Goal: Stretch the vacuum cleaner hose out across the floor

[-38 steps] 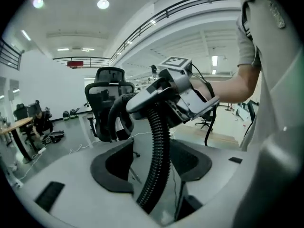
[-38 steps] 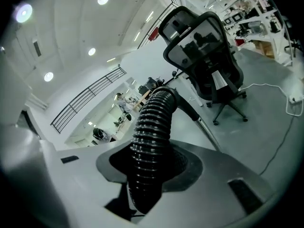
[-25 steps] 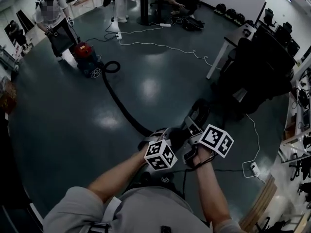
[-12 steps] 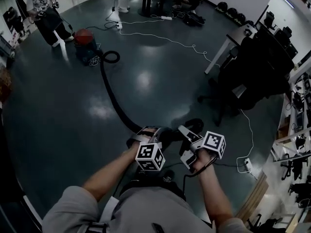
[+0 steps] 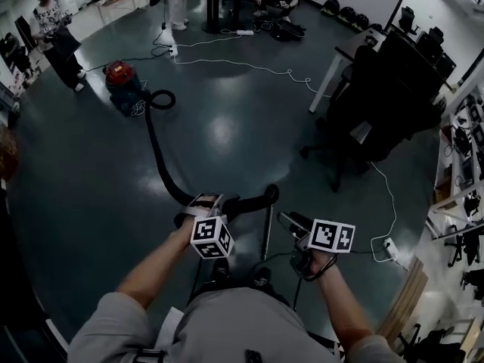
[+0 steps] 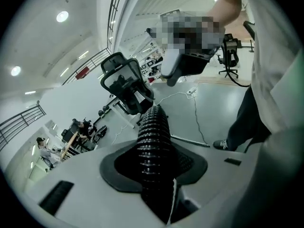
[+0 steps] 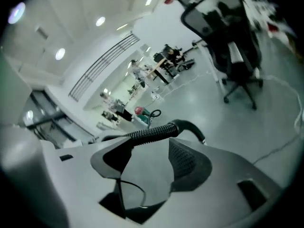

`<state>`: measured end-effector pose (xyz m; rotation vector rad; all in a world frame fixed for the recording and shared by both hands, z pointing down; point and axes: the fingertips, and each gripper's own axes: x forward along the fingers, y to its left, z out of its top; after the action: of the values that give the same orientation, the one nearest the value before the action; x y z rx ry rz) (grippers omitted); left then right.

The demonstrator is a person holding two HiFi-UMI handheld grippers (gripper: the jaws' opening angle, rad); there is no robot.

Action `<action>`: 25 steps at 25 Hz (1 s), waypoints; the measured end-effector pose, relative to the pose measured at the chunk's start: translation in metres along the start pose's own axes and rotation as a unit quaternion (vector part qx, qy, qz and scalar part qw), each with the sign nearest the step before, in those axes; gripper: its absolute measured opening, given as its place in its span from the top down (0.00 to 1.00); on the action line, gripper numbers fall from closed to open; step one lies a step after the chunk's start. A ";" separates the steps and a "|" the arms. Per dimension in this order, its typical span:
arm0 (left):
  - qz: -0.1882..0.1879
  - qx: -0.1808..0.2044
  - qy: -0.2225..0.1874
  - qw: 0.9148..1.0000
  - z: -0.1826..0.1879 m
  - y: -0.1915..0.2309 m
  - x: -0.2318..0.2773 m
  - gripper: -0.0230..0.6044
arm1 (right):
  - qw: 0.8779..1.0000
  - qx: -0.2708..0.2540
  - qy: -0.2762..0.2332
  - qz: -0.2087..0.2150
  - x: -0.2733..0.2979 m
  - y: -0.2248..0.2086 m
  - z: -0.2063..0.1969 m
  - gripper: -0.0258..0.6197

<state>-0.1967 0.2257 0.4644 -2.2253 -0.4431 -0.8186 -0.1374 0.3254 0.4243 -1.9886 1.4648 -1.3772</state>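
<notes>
Hose point(image 5: 155, 153): across the floor, long axis from the vacuum cleaner point(image 5: 121, 82) at 11 o'clock to the hands at 6 o'clock.
Left gripper point(image 5: 206, 203): clamped on the hose near its bent end; the nearer hand.
Right gripper point(image 5: 287, 219): jaws just opened wide, nothing between them; the bend is just beside, at its 11 o'clock.

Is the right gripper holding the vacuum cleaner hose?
No: the jaws of the right gripper have just been opening and stand apart with nothing between them; the vacuum cleaner hose passes beyond their tips.
</notes>
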 end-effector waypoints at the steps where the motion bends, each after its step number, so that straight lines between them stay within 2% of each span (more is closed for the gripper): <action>1: -0.003 0.003 0.000 1.000 0.001 0.001 0.002 0.72 | 0.998 -0.066 0.010 -0.016 0.002 -0.004 0.004 0.58; 3: -0.005 0.018 -0.002 1.000 0.005 0.004 0.005 0.72 | 0.979 -0.198 0.031 -0.030 0.008 -0.006 0.012 0.58; 5: -0.005 0.032 -0.005 0.999 0.010 0.011 0.005 0.72 | 0.946 -0.317 0.058 -0.028 0.017 -0.003 0.016 0.58; 7: -0.007 0.035 -0.008 0.999 0.011 0.019 0.002 0.72 | 0.905 -0.418 0.079 -0.017 0.027 0.006 0.019 0.58; 10: -0.009 0.044 -0.005 0.999 0.001 0.032 -0.005 0.71 | 0.834 -0.540 0.109 0.020 0.047 0.025 0.023 0.58; 13: -0.013 0.049 -0.001 0.999 -0.013 0.047 -0.014 0.71 | 0.766 -0.618 0.162 0.073 0.078 0.042 0.022 0.58; 17: -0.031 0.047 -0.011 0.998 -0.026 0.061 -0.029 0.71 | 0.665 -0.704 0.207 0.137 0.124 0.068 0.005 0.58; 19: -0.044 0.046 -0.021 0.998 -0.030 0.065 -0.043 0.71 | 0.624 -0.731 0.228 0.154 0.146 0.081 -0.011 0.58; 20: -0.047 0.045 -0.026 0.998 -0.032 0.066 -0.050 0.71 | 0.608 -0.741 0.237 0.158 0.155 0.087 -0.018 0.58; 21: -0.047 0.042 -0.029 0.998 -0.035 0.067 -0.056 0.71 | 0.599 -0.746 0.243 0.160 0.163 0.093 -0.024 0.58; 22: -0.044 0.037 -0.029 0.998 -0.040 0.070 -0.060 0.71 | 0.597 -0.747 0.246 0.161 0.169 0.098 -0.028 0.65; 23: -0.040 0.028 -0.029 0.998 -0.046 0.073 -0.062 0.71 | 0.602 -0.743 0.246 0.160 0.173 0.103 -0.029 0.72; 25: -0.031 0.006 -0.034 0.999 -0.057 0.079 -0.061 0.71 | 0.621 -0.731 0.240 0.152 0.175 0.109 -0.026 0.74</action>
<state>-0.2247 0.1260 0.4150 -2.2434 -0.5515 -0.7718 -0.2175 0.1353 0.4489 -1.6273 3.7477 -0.3127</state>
